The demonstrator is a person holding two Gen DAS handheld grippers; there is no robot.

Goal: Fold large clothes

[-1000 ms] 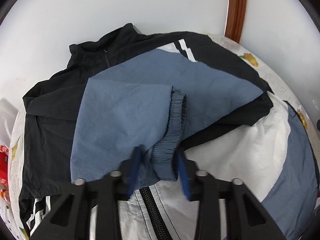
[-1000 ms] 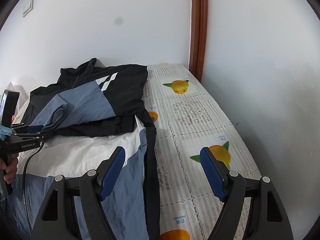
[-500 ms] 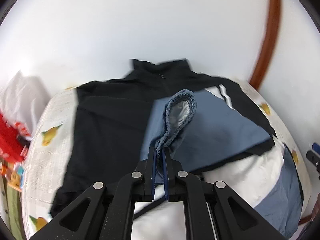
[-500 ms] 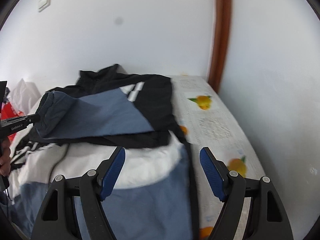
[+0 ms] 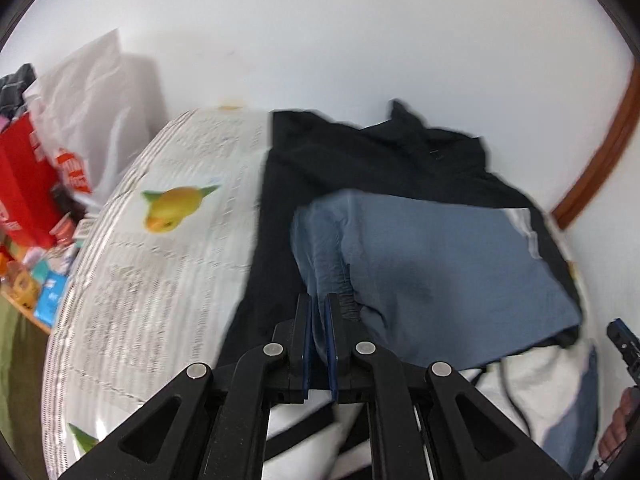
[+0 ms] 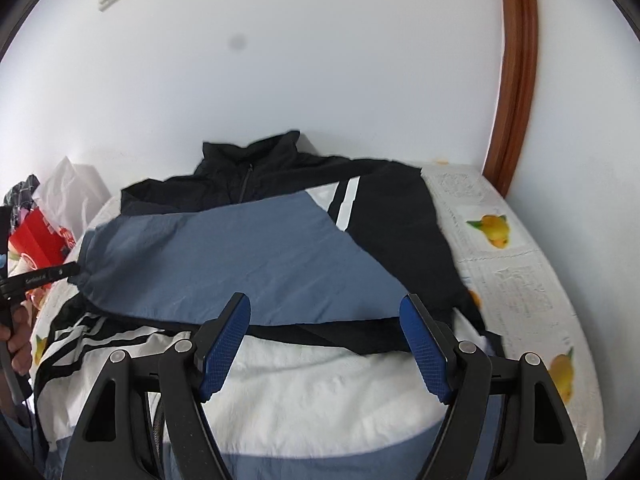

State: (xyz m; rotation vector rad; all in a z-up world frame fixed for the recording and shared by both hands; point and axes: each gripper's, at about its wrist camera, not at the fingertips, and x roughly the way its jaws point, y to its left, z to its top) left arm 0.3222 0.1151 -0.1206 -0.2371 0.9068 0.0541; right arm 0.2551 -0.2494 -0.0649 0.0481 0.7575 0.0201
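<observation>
Left gripper (image 5: pixel 319 312) low centre of the left wrist view, tilted downward, jaws clenched on the blue sleeve (image 5: pixel 420 276) at its gathered cuff end. In the right wrist view the same gripper (image 6: pixel 48 274) enters from the left edge, with a hand (image 6: pixel 18 340) gripping its handle below. Right gripper (image 6: pixel 326 320) bottom centre, angled down, jaws released and wide, nothing between them, above the white panel of the jacket (image 6: pixel 304 380). Sleeve lies across the jacket's chest, long axis left-right in the right wrist view, cuff pointing to the frame's left, shoulder end with white stripes upper right. Jacket lies on the fruit-print tablecloth (image 6: pixel 532 292), collar toward the wall at top, hem toward the bottom. Red box (image 5: pixel 24 196) and white plastic bag (image 5: pixel 100 100) upper left in the left wrist view, which is blurred.
</observation>
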